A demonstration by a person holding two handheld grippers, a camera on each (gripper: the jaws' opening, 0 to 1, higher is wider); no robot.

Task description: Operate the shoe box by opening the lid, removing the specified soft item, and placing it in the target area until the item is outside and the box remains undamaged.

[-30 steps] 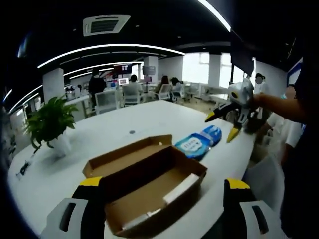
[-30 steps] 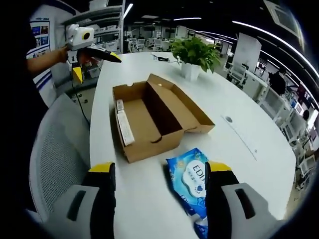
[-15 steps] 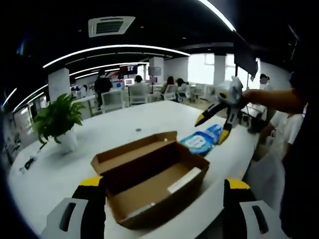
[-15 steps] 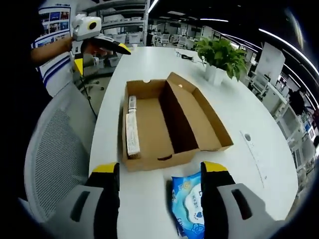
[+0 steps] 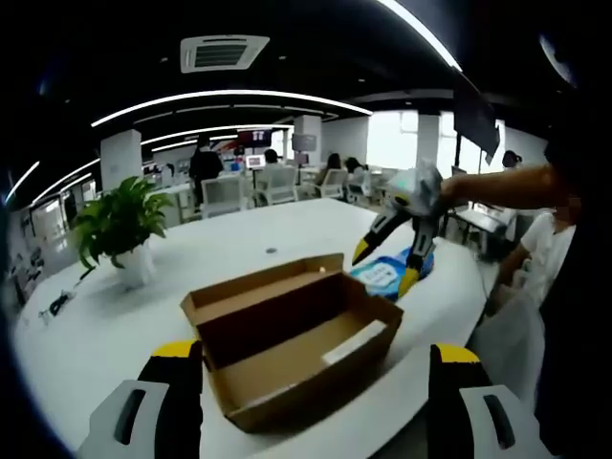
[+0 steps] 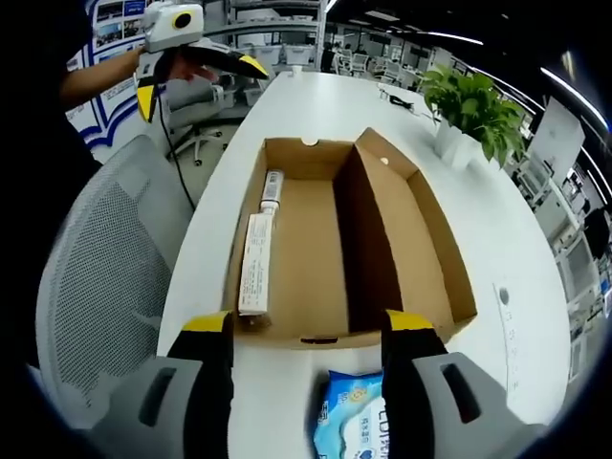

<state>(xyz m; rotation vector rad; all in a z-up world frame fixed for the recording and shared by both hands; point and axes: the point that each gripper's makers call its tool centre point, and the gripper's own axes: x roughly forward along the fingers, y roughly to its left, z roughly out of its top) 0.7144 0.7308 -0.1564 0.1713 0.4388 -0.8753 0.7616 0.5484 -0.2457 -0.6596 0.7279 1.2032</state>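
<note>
The right gripper [image 6: 301, 335] is open, holding nothing, above the blue soft pack [image 6: 352, 421] lying on the white counter [image 6: 220, 201]. The left gripper [image 5: 311, 359] is open too. The shoe box [image 6: 325, 239] sits open beside it. The job looks nearly done.

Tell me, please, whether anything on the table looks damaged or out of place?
Nothing stands out: the shoe box sits open and intact, and the blue wipes pack lies flat on the table beside it.

1 open shoe box [image 6: 316, 258], 1 wipes pack [image 6: 356, 421], 1 potted plant [image 5: 120, 225], 1 mesh chair [image 6: 91, 287], 2 claws: left [image 5: 311, 406], right [image 6: 304, 382].
</note>
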